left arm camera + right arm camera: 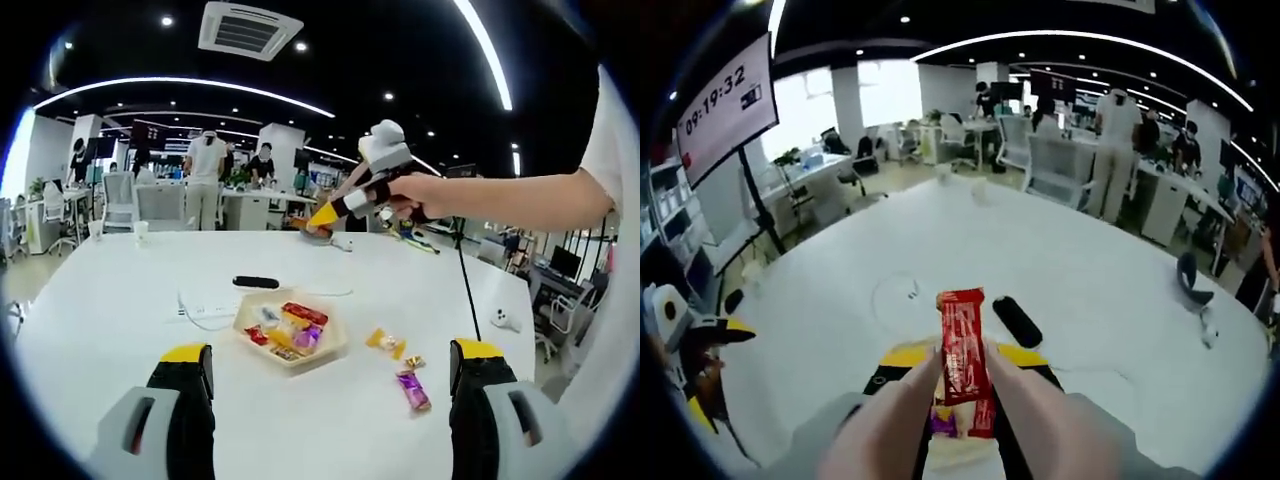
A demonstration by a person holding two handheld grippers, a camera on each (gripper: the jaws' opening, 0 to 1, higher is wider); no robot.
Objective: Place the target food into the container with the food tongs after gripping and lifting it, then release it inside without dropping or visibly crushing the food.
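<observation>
Tongs (pixel 962 385) on the right side grip a red snack packet (pixel 964 360), lifted above the tray (pixel 291 336) of sweets on the white counter (pixel 120 300). Left tongs (pixel 330 375) stand open near the tray; loose sweets (pixel 400 365) lie beside it.

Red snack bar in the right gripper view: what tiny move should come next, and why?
Probably lower it slightly, then ease the food tongs open. The red snack bar is pinched upright between their arms, and a purple wrapper and the pale container seem to lie just beneath, so a short drop looks safest.
</observation>
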